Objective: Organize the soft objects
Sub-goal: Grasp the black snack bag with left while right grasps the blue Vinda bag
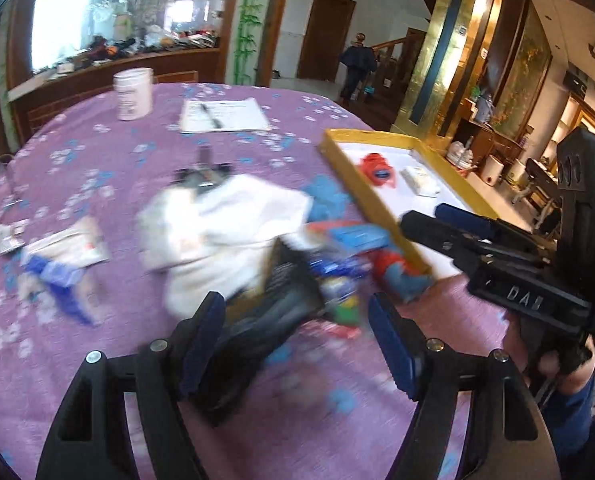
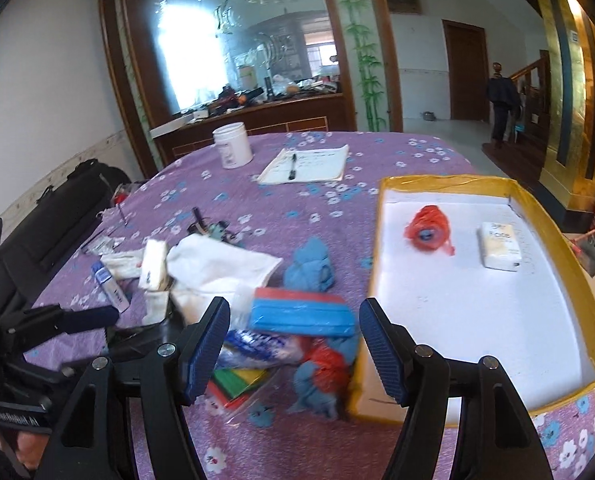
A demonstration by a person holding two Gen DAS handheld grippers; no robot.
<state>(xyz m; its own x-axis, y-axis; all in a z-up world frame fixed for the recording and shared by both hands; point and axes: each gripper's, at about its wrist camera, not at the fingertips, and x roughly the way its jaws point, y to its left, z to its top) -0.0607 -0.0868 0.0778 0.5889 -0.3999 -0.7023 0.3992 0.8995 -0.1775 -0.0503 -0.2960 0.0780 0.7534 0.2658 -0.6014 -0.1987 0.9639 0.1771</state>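
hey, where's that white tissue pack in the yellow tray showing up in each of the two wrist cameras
Left wrist view: the white tissue pack lies right of centre, in the yellow tray, right of the red net bundle.
Right wrist view: the pack sits at middle right, again right of the bundle.
Shared landmark: the white jar.

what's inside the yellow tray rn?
Inside the yellow tray: a red mesh bundle and a white tissue pack, apart on the white floor. The right gripper's finger hides the near-left corner.
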